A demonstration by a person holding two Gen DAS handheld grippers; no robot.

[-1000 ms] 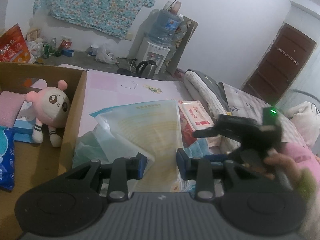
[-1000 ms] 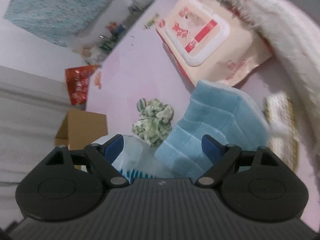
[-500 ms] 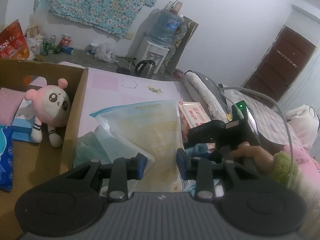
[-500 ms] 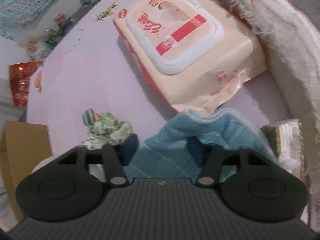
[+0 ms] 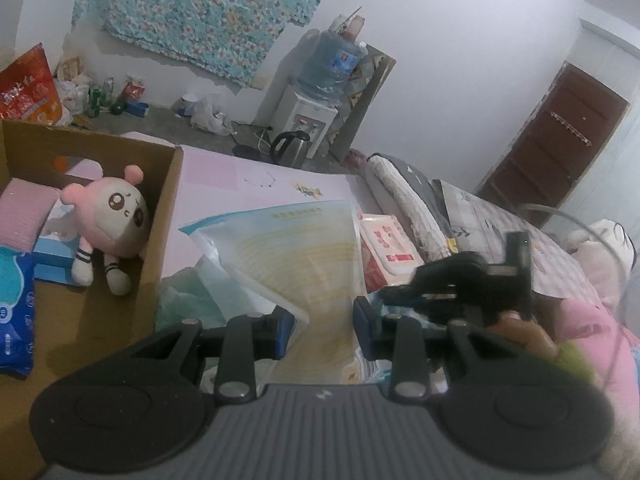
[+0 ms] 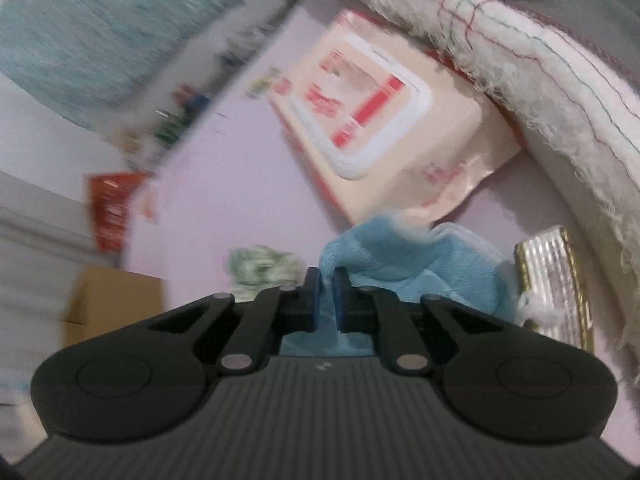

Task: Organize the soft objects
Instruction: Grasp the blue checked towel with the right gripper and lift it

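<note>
Pink bedsheet (image 6: 224,184) under everything, my right gripper (image 6: 326,280) has just closed on a thin fold of blue towel (image 6: 404,258) lying just below the wipes pack (image 6: 384,128); lifting may slip it, while my left gripper (image 5: 324,330) holds the plastic pouch (image 5: 292,256) narrowly.

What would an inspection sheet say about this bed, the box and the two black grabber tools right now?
Surface: pink sheet on a bed.
Job's things: blue towel pinched by the right gripper; pink plush doll sitting in the cardboard box; wipes pack lying on the sheet; large clear bag.
Clutter: green patterned cloth, gold-edged packet.
Grippers: right has just closed and is shut on the towel; left gripper holds the bag's edge, jaws partly closed.
Cables: thin cable beyond the right tool.
Surroundings: water dispenser, kettle, floral cloth on wall, brown door.
</note>
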